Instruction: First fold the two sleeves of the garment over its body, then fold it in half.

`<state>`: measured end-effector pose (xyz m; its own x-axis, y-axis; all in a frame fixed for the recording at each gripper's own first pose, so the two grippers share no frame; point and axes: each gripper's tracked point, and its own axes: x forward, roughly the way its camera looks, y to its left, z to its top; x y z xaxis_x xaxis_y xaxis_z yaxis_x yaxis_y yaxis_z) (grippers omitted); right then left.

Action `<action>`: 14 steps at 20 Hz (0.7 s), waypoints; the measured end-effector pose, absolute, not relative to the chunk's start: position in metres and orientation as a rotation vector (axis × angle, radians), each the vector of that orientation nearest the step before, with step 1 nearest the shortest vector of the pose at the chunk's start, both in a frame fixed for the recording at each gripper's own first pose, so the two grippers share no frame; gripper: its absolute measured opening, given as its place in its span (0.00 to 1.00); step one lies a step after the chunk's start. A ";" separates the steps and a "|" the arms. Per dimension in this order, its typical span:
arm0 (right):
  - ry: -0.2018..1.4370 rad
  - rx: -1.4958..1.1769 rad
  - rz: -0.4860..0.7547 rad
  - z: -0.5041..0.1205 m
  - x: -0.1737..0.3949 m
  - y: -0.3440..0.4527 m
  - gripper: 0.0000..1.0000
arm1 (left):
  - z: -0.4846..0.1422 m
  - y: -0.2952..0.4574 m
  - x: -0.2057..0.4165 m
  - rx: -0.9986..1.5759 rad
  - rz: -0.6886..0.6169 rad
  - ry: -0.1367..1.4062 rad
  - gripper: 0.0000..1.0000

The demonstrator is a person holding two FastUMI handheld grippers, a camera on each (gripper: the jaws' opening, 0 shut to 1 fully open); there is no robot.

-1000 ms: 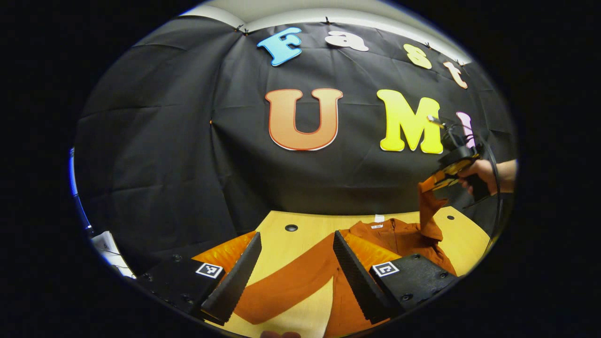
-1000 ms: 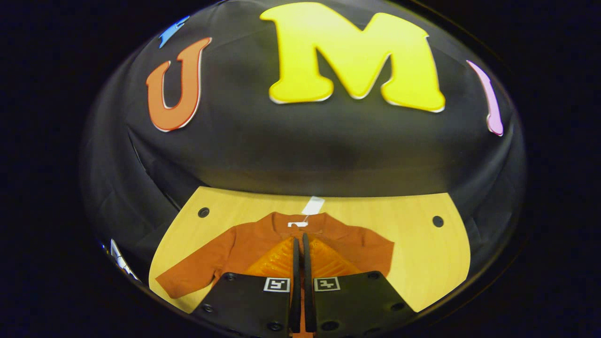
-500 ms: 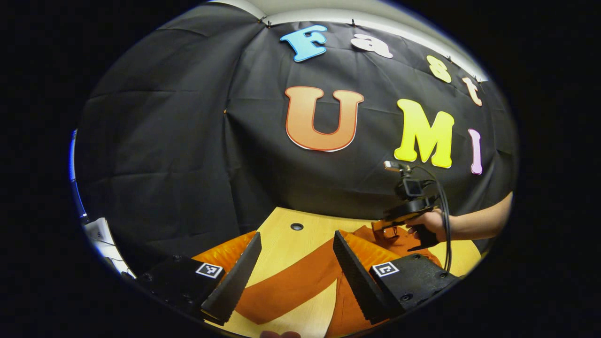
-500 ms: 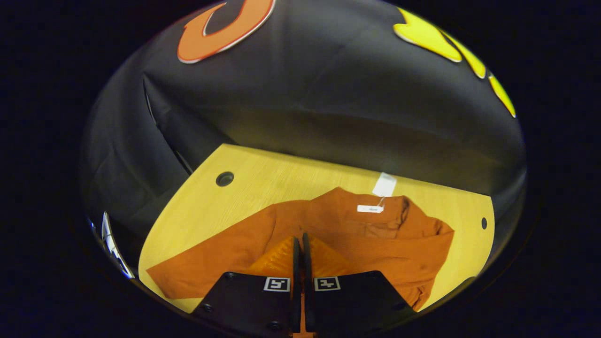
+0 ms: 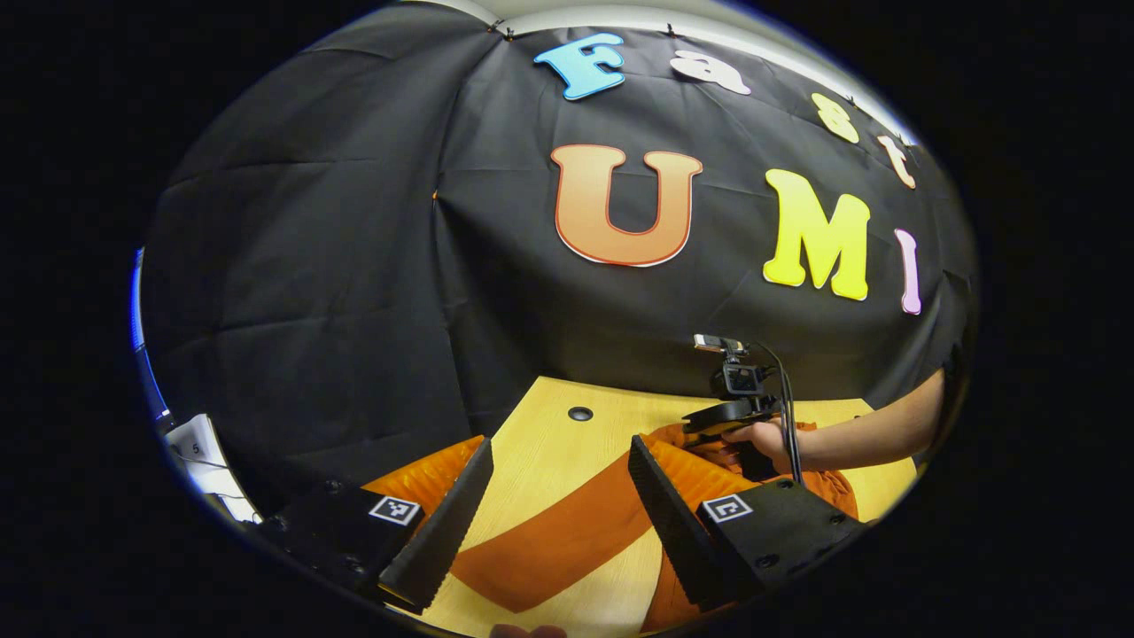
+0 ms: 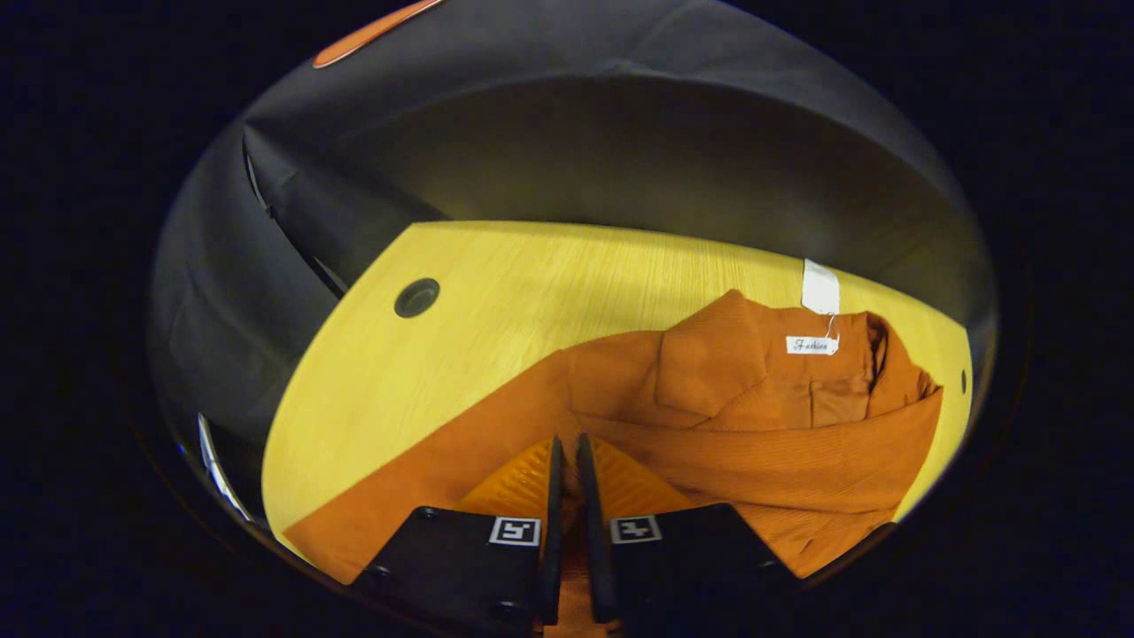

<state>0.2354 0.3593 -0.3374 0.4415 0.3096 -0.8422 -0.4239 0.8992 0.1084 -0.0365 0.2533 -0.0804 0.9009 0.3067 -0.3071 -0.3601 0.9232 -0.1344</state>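
Note:
An orange long-sleeved garment [image 6: 753, 416] lies collar-away on the wooden table [image 6: 496, 292]. My right gripper [image 6: 567, 440] is shut on the cuff of one sleeve [image 6: 797, 465], which now lies across the garment's body. In the left gripper view that gripper [image 5: 709, 430] sits low over the garment, held by a hand [image 5: 766, 440]. The other sleeve [image 5: 558, 540] stretches flat and diagonal on the table. My left gripper [image 5: 560, 443] hangs open above it, with nothing between its fingers.
A white tag [image 6: 819, 285] lies on the table beyond the collar. The table top has a round hole [image 6: 416, 297] near its far left corner. The black cloth wall closes off the back. A white object [image 5: 190, 443] stands off the table's left side.
The right gripper came down from high at the right and carried the sleeve leftward over the garment's body, and now sits low over it. The left gripper stayed open, shifting only slightly.

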 end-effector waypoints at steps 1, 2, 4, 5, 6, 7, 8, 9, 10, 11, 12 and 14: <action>1.009 -0.081 0.480 -0.329 0.230 0.364 0.28 | -0.083 0.256 -0.037 -0.194 0.350 0.287 0.99; 0.987 -0.046 0.490 -0.319 0.229 0.367 0.48 | -0.085 0.257 -0.037 -0.199 0.352 0.286 1.00; 0.924 -0.011 0.506 -0.288 0.226 0.362 0.87 | -0.091 0.259 -0.037 -0.196 0.366 0.283 0.99; 0.890 -0.010 0.513 -0.272 0.223 0.356 0.87 | -0.096 0.259 -0.036 -0.195 0.371 0.285 1.00; 0.855 -0.016 0.520 -0.256 0.220 0.348 0.88 | -0.101 0.259 -0.037 -0.197 0.374 0.286 0.99; 0.823 -0.029 0.518 -0.241 0.217 0.339 0.89 | -0.107 0.259 -0.037 -0.202 0.375 0.290 0.99; 0.792 -0.038 0.520 -0.225 0.213 0.330 0.89 | -0.114 0.260 -0.038 -0.208 0.378 0.288 1.00; 0.766 -0.047 0.521 -0.210 0.208 0.320 0.88 | -0.121 0.261 -0.040 -0.212 0.375 0.287 1.00; 0.746 -0.054 0.526 -0.196 0.200 0.312 0.92 | -0.132 0.261 -0.044 -0.209 0.372 0.303 1.00; 0.724 -0.062 0.537 -0.183 0.192 0.304 0.92 | -0.142 0.262 -0.050 -0.195 0.381 0.306 0.99; 0.699 -0.089 0.547 -0.170 0.183 0.296 0.93 | -0.155 0.265 -0.054 -0.194 0.388 0.321 1.00; 0.608 -0.158 0.580 -0.140 0.167 0.281 0.93 | -0.179 0.271 -0.061 -0.200 0.389 0.352 0.99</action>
